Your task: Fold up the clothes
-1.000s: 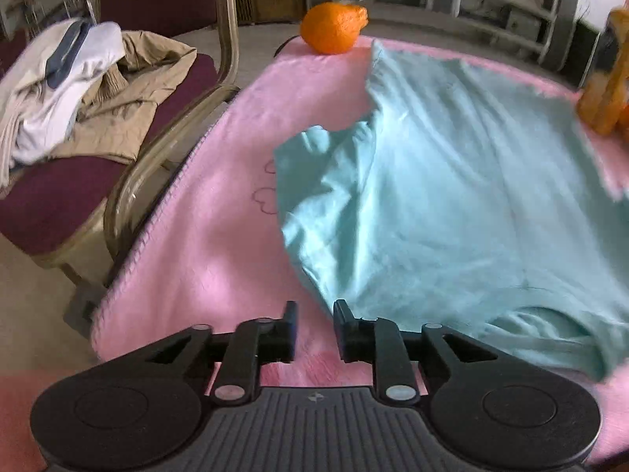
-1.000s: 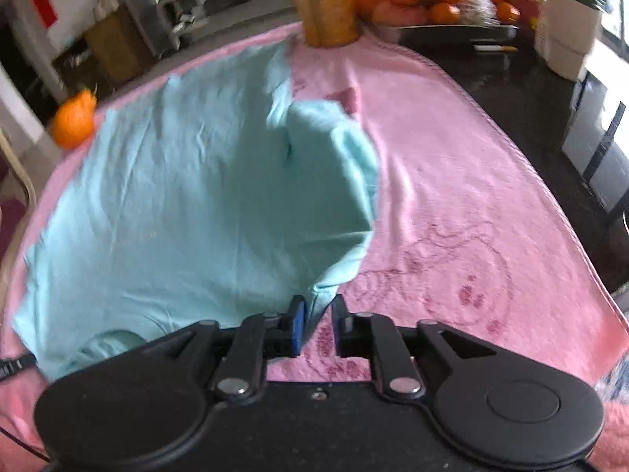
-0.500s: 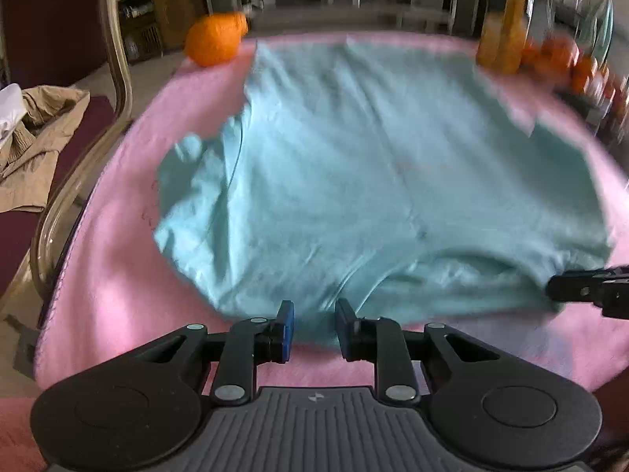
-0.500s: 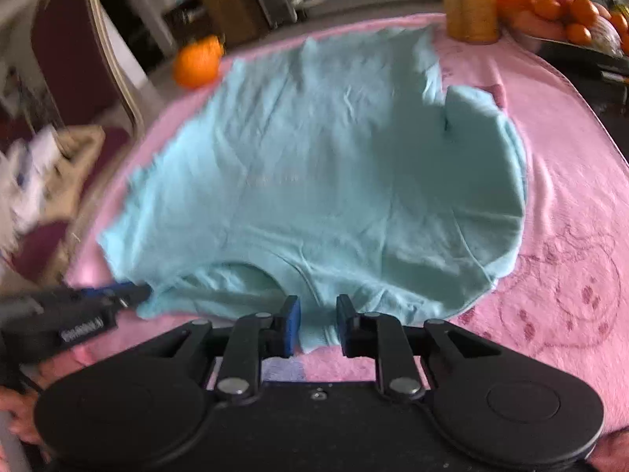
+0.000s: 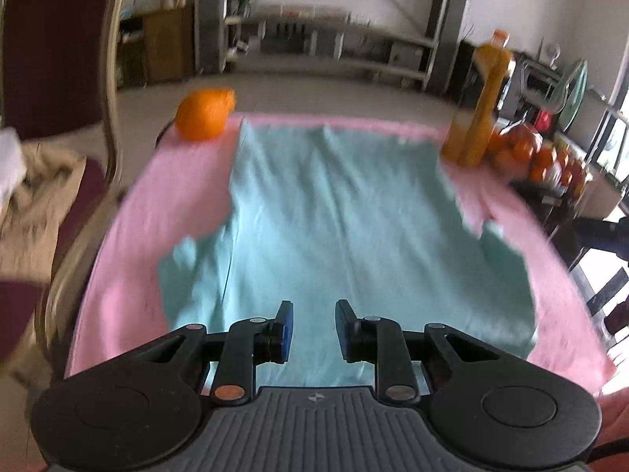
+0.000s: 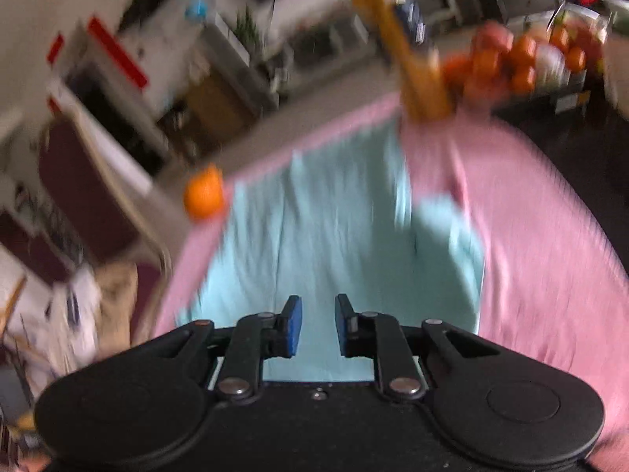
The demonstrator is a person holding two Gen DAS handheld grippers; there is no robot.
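A light blue T-shirt (image 5: 338,220) lies spread flat on a pink blanket (image 5: 165,192), hem towards the far edge, both sleeves showing at its sides. My left gripper (image 5: 313,328) hovers open over the shirt's near edge with nothing between its fingers. In the right wrist view, which is blurred by motion, the same T-shirt (image 6: 338,244) reaches away from my right gripper (image 6: 317,324), which is also open and empty above the near part of the shirt.
An orange (image 5: 204,114) sits at the blanket's (image 6: 550,259) far left corner, an orange bottle (image 5: 481,114) at the far right with a tray of fruit (image 5: 538,157) behind it. A chair (image 5: 59,196) holding a pile of clothes (image 5: 27,181) stands left of the table.
Both grippers rose and swung to face straight along the shirt from its near edge. Their jaws, narrow before, stand wider now. The shirt lies flatter, its sleeves spread.
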